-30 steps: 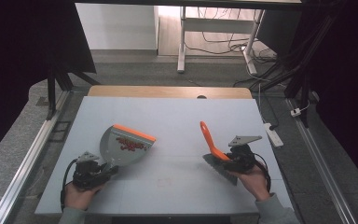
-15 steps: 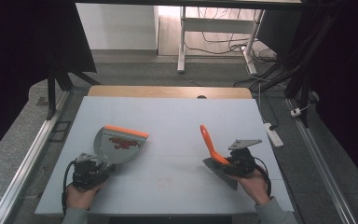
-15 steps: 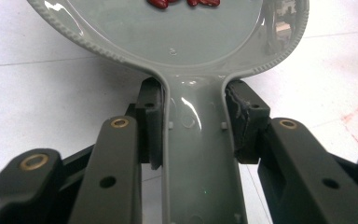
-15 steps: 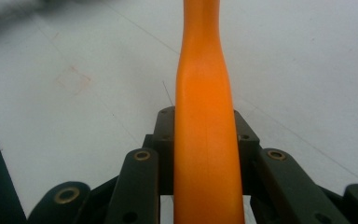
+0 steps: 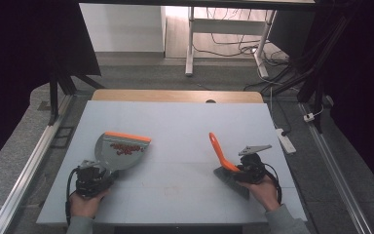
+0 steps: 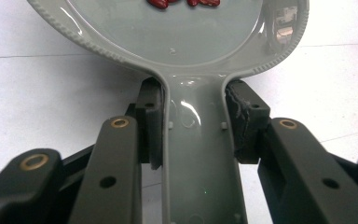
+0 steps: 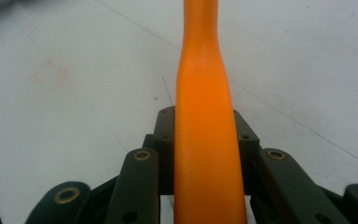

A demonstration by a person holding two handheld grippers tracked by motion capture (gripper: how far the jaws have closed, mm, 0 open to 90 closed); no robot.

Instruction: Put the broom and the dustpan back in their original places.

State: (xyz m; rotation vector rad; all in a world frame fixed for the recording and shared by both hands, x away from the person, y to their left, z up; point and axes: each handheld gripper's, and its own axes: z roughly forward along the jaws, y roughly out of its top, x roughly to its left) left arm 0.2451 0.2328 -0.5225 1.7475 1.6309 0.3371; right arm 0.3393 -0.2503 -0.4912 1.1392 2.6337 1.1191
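- High view: we're holding a grey dustpan (image 5: 121, 152) in the left tool (image 5: 93, 176), resting on the tabletop (image 5: 185, 122) with red bits (image 5: 124, 148) already inside. The right tool (image 5: 246, 170) is gripping an orange-handled brush (image 5: 222, 157), well apart from the pan.
- Left gripper view: jaws are clamping the dustpan (image 6: 200, 154) handle from both sides.
- Right gripper view: jaws are squeezing the brush (image 7: 205, 140) handle.
- Looks like sweeping's done, so we're probably carrying the pan off level next.
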